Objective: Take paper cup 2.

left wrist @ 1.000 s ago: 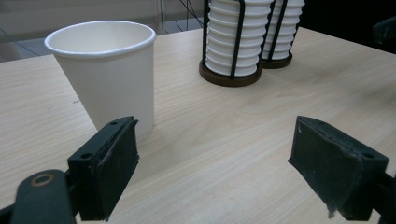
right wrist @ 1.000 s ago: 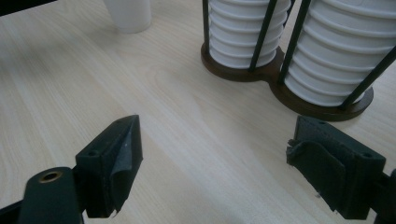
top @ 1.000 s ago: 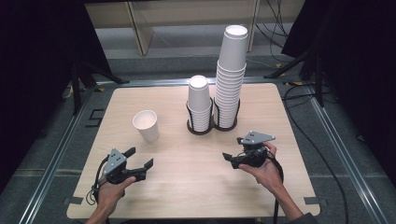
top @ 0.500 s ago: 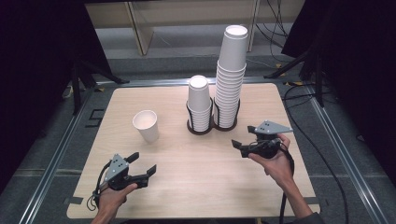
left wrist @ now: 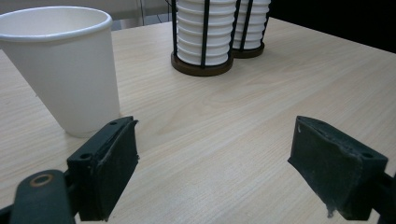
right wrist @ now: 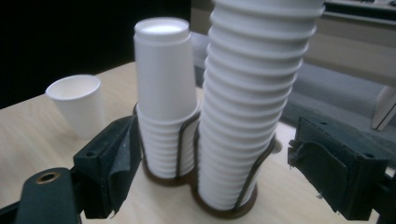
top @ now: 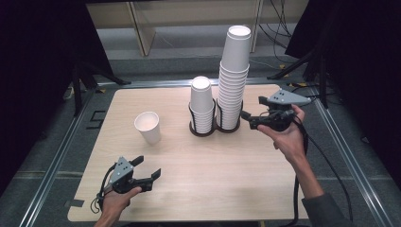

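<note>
Right hand-held gripper (top: 247, 119) raised, beside tall cup stack (top: 232, 78)

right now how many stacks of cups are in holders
2: the shorter stack at the table's far middle, and the tall stack touching distance to its right, nearest the right gripper.

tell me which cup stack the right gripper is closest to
The taller stack, on the right of the two; the right gripper is beside its base.
</note>
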The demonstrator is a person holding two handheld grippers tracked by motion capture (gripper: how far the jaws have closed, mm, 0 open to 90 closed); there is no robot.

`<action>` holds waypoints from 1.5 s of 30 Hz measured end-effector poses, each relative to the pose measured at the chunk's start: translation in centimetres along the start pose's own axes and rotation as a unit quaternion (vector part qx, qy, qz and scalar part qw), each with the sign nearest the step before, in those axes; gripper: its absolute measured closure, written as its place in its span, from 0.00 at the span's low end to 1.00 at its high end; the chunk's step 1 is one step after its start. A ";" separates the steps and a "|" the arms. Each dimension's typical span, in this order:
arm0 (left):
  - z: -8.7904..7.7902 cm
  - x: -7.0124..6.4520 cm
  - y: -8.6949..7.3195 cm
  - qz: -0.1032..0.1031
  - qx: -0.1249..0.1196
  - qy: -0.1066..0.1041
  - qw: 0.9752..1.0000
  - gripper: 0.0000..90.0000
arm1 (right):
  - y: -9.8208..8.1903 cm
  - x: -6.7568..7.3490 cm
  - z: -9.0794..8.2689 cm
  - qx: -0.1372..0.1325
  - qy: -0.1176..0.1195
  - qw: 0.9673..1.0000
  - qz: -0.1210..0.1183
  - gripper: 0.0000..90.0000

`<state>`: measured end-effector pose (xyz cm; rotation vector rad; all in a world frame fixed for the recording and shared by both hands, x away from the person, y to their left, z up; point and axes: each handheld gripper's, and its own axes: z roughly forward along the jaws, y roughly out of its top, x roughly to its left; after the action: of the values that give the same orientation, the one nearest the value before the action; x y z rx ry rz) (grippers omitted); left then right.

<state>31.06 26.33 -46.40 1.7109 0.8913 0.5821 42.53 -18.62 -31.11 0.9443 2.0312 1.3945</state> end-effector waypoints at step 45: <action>0.4 -0.2 -0.1 0.013 0.008 -0.018 1.000 0.16 | 11.7 -4.4 8.3 -0.057 -0.002 0.997 0.058 0.16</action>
<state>31.23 25.99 -46.60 1.7439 0.8514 0.5617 54.37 -14.34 -23.03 1.0268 1.8984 1.5511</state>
